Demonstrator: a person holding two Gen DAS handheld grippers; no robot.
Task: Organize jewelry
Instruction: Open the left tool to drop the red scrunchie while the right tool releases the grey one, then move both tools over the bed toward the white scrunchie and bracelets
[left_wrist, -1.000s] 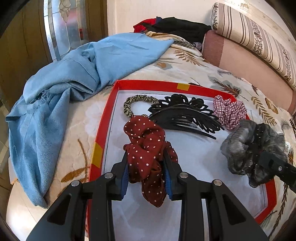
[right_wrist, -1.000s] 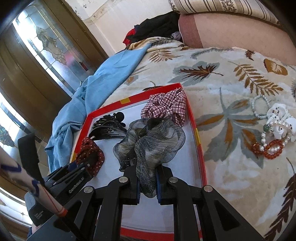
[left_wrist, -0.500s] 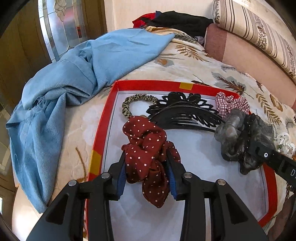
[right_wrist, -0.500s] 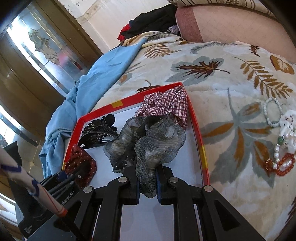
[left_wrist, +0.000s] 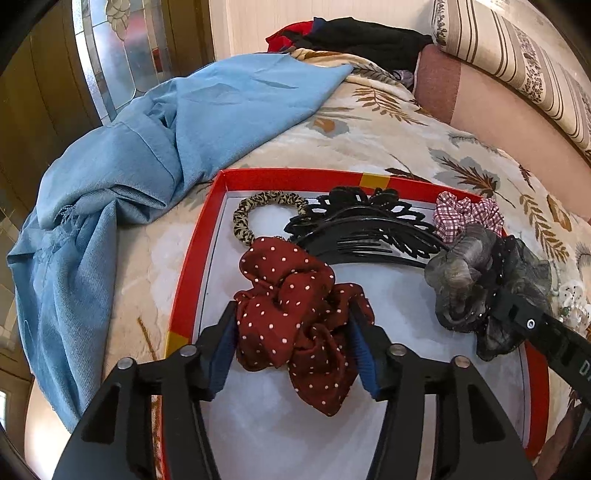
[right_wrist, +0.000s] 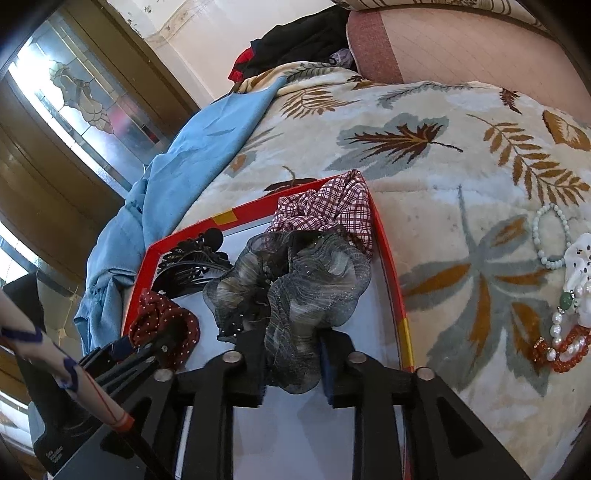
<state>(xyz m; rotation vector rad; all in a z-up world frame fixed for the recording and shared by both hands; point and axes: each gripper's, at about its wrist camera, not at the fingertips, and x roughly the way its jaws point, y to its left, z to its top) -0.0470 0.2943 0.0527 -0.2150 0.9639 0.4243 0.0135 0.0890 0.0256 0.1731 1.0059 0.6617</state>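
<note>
On the bed, inside the red-rimmed tray (left_wrist: 192, 288): two scrunchies are being set down side by side. Left gripper (left_wrist: 295, 347) is standing partly spread, its blue pads resting against both flanks of the red dotted scrunchie (left_wrist: 291, 314), which is sagging onto the tray floor; whether the pads are pressing or merely touching cannot be told. Right gripper (right_wrist: 293, 358) is flanking the tail of the grey gauze scrunchie (right_wrist: 295, 288), the jaws a little apart with the fabric filling the gap between them; its bulk is lying in the tray just beside the checked scrunchie (right_wrist: 328, 210).

Also in the tray: a black hair claw (left_wrist: 362, 229) and a leopard-print hair tie (left_wrist: 258, 210), both toward the far rim.

Outside the tray, on the leaf-patterned blanket (right_wrist: 443, 155): a pale bead bracelet (right_wrist: 550, 236), a pearl strand with orange beads (right_wrist: 561, 343), and a blue cloth (left_wrist: 129, 166).

Step in hand, as judged: release of both scrunchies. Next move is calling for fully spreading each gripper, backing off without snagging fabric, then reaching right for the bracelets.
</note>
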